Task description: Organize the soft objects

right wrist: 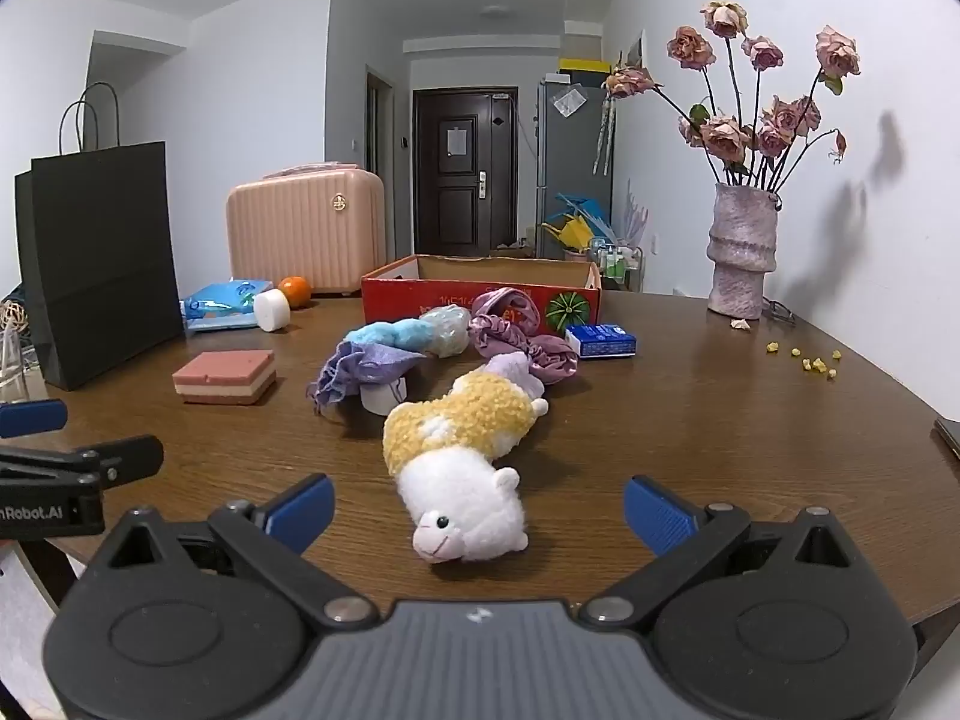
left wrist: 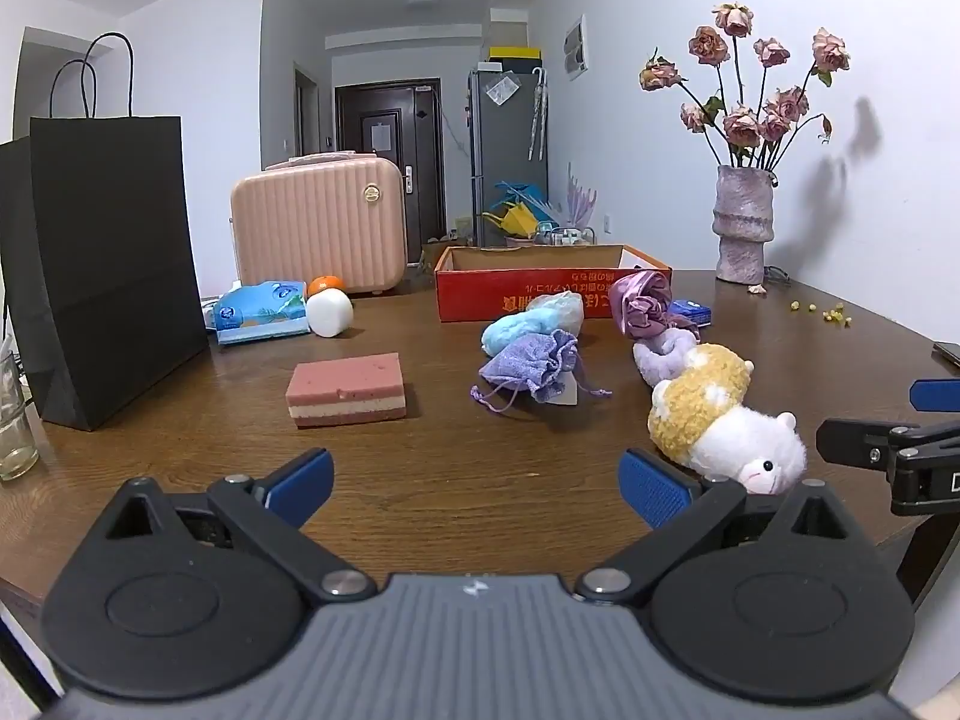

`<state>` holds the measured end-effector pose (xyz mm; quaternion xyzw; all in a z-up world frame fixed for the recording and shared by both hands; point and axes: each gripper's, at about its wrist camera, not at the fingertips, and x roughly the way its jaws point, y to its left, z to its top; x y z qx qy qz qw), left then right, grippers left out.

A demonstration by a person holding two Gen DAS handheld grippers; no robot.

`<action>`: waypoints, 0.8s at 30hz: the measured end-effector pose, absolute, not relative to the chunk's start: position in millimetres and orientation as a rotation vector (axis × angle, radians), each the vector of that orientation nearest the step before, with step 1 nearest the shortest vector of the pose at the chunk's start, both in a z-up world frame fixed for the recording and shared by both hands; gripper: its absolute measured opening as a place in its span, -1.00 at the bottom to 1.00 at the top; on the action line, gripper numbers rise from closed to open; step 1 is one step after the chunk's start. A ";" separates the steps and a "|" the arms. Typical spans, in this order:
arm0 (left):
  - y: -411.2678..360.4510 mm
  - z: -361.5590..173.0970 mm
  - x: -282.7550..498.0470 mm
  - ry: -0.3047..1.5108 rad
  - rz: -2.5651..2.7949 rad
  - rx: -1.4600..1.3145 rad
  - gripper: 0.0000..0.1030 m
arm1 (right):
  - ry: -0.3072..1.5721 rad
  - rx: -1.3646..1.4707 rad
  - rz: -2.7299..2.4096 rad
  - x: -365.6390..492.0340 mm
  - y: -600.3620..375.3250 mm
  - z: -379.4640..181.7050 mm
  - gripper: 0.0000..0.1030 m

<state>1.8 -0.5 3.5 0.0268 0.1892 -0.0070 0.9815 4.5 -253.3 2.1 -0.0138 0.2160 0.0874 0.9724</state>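
A white and yellow plush sheep [right wrist: 462,468] lies on the brown table, its head between the wide-apart blue pads of my right gripper [right wrist: 479,507], which is open and not touching it. Behind it lie a lilac scrunchie [right wrist: 510,366], a purple satin cloth [right wrist: 528,330], a lavender drawstring pouch [right wrist: 360,375] and a light-blue fluffy piece [right wrist: 402,333]. My left gripper [left wrist: 477,489] is open over bare table, with the sheep [left wrist: 720,420] just to its right. A pink layered sponge [left wrist: 347,389] lies ahead of it, left of the pouch [left wrist: 534,363]. The red cardboard box [left wrist: 480,294] stands open behind them.
A black paper bag [left wrist: 108,264] stands at the left, with a glass [left wrist: 15,420] beside it. A tissue pack [left wrist: 258,312], a white cylinder [left wrist: 329,312], an orange [left wrist: 324,285] and a pink case [left wrist: 318,228] are at the back left. A vase of dried roses [left wrist: 743,222] stands back right.
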 end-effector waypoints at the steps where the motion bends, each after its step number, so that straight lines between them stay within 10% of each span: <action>1: -0.6 3.3 1.9 0.381 -0.014 0.054 1.00 | 0.436 -0.027 0.175 4.2 -254.1 2.2 1.00; 24: -0.9 1.4 0.1 0.378 -0.018 0.052 1.00 | 0.432 -0.030 0.172 2.5 -257.2 1.7 1.00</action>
